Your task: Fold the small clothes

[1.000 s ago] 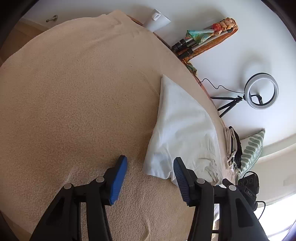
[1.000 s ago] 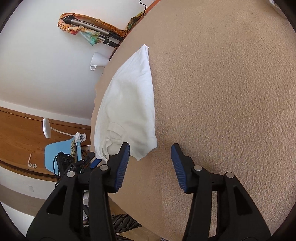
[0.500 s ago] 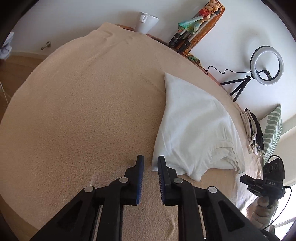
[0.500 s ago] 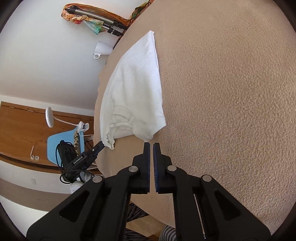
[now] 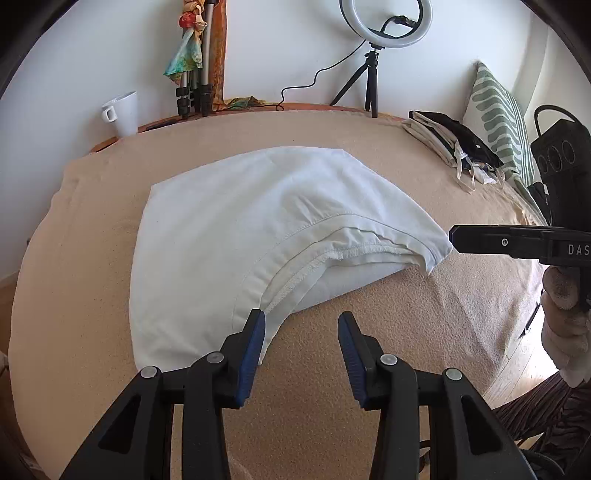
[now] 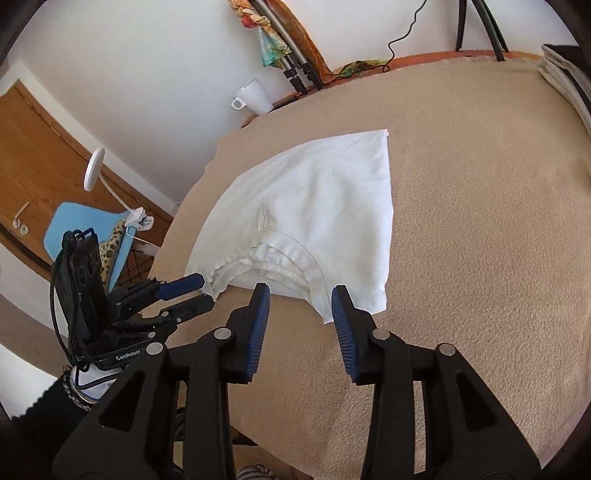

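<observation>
A white garment (image 5: pixel 236 236) lies folded on the beige blanket (image 5: pixel 85 266), its curved hems facing me. My left gripper (image 5: pixel 301 319) hovers at the near edge with its jaws opening; the left fingertip overlaps the cloth's edge and nothing is pinched. In the right wrist view the white garment (image 6: pixel 314 214) sits just beyond my right gripper (image 6: pixel 300 293), whose jaws are also opening with nothing between the pads. The left gripper (image 6: pixel 205 292) shows there beside the cloth's left corner. The right gripper (image 5: pixel 456 242) shows side-on at the cloth's right corner.
Along the back wall stand a white mug (image 5: pixel 123 112), folded tripod legs with a scarf (image 5: pixel 192 74) and a ring light (image 5: pixel 386 18). A stack of folded clothes (image 5: pixel 454 142) and a striped pillow (image 5: pixel 498 118) lie at the right. A blue chair (image 6: pixel 85 229) stands off the left edge.
Both grippers shut with nothing in them, then reopened. Both rolled and shifted, so the garment now lies broadside ahead, with a gripper near each of its near corners.
</observation>
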`<move>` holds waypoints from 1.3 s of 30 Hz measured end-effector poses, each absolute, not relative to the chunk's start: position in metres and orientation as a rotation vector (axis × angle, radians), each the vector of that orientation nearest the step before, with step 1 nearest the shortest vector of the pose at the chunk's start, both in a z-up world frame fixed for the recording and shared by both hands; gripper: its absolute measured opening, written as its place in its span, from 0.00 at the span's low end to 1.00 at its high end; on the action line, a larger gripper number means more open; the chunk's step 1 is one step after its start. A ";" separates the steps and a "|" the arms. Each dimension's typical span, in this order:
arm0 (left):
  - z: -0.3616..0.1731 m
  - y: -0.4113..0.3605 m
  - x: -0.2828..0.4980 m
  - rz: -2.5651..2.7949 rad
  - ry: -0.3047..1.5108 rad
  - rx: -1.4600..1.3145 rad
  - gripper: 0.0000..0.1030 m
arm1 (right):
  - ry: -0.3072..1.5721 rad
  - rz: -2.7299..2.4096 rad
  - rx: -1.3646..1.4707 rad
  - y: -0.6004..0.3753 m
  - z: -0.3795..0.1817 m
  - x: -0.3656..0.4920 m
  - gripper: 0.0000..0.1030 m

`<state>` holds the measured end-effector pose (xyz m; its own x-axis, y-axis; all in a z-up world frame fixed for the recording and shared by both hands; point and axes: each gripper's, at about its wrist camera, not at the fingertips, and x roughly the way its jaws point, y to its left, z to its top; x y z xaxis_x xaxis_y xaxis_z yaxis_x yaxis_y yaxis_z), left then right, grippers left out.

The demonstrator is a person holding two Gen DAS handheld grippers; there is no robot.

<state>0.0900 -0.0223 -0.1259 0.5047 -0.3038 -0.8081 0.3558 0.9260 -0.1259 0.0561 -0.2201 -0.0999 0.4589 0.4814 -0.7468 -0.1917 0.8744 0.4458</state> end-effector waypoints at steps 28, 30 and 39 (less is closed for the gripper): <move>-0.132 0.003 0.087 -0.481 1.037 0.096 0.04 | 0.975 0.352 -0.324 -0.164 -0.101 0.036 0.01; -0.126 0.007 0.085 -0.487 1.025 0.060 0.07 | 0.999 0.358 -0.252 -0.174 -0.101 0.040 0.05; -0.106 -0.005 0.108 -0.503 0.954 -0.025 0.16 | 1.142 0.199 0.477 -0.259 -0.139 0.055 0.49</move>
